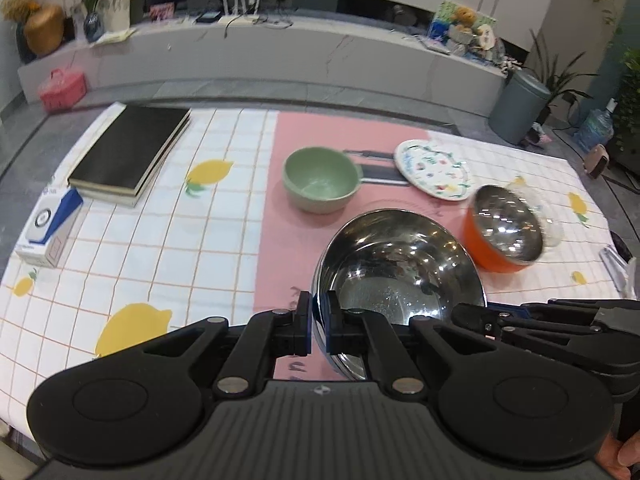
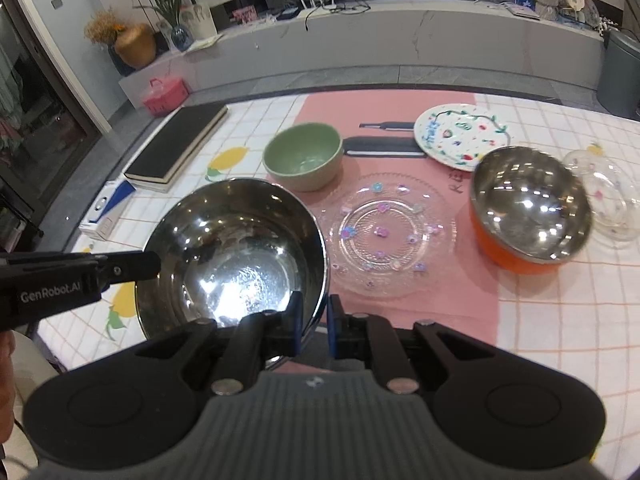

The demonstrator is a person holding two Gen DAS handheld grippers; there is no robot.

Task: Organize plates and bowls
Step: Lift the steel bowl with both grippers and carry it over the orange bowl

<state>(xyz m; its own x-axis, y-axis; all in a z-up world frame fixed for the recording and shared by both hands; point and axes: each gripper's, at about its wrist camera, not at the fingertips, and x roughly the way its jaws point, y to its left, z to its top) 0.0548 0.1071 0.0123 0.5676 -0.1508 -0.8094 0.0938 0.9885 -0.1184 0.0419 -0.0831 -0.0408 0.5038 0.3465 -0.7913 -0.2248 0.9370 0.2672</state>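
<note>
1. The left gripper (image 1: 318,322) is closed on the near-left rim of the steel bowl (image 1: 396,264); one finger pad sits outside the wall, the other inside, with only the thin wall between them.
2. The right gripper (image 2: 313,322) is likewise clamped on the steel bowl's (image 2: 236,248) opposite rim, one pad inside, one outside, the gap no wider than the wall.
3. In the right wrist view the left gripper's arm reaches in from the left edge to the bowl's far-left rim; in the left wrist view the right gripper's arm enters from the right edge at the bowl's rim.
4. The steel bowl, held by both grippers, appears above the near part of the pink strip of the tabletop (image 2: 560,320); whether its base touches the cloth cannot be told.
5. The clear glass plate (image 2: 386,236) lies flat on the pink strip just right of the held bowl.
6. The green bowl (image 2: 304,158) stands upright behind the held bowl.
7. The painted white plate (image 2: 464,136) lies farther back, to the right.
8. The orange bowl with steel lining (image 2: 528,208) stands right of the glass plate, tilted in appearance, with a clear glass dish (image 2: 604,200) just beside it on the right.
9. Black books (image 1: 128,152) and a white-and-blue box (image 1: 50,224) lie at the left side of the tabletop.
</note>
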